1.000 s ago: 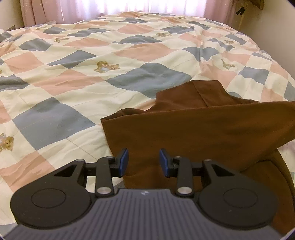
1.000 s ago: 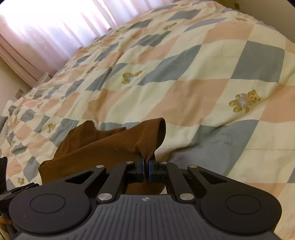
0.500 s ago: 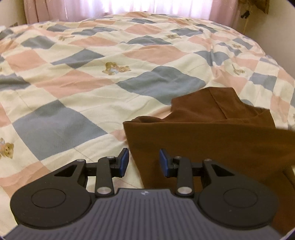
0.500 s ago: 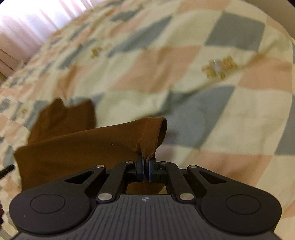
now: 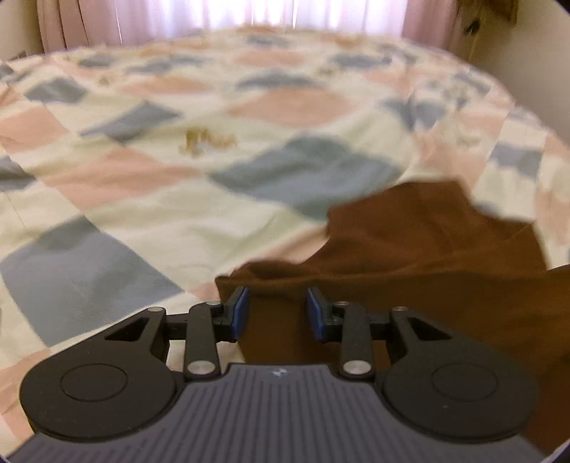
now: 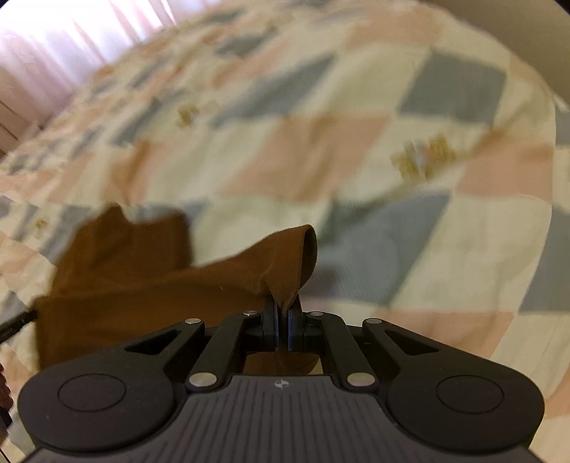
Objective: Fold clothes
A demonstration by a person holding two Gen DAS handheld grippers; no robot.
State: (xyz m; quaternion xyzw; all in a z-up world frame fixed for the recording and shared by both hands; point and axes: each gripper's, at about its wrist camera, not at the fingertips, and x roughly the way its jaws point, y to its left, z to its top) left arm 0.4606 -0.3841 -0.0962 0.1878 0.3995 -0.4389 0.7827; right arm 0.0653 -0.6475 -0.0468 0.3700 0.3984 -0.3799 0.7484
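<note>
1. The brown garment [image 5: 427,270] ahead of the left gripper [image 5: 278,313] was a matt, soft cloth, with a faintly napped face where the right gripper [image 6: 283,327] pinched it.
2. The bedspread [image 5: 178,213] beyond both grippers was a matt, lightly wrinkled woven cloth in printed checks.
3. Both grippers were matt black plastic with small shiny metal pins; their pads [image 5: 239,313] looked like smooth blue rubber.
4. The curtain [image 5: 249,14] far ahead was thin, sheer cloth.
</note>
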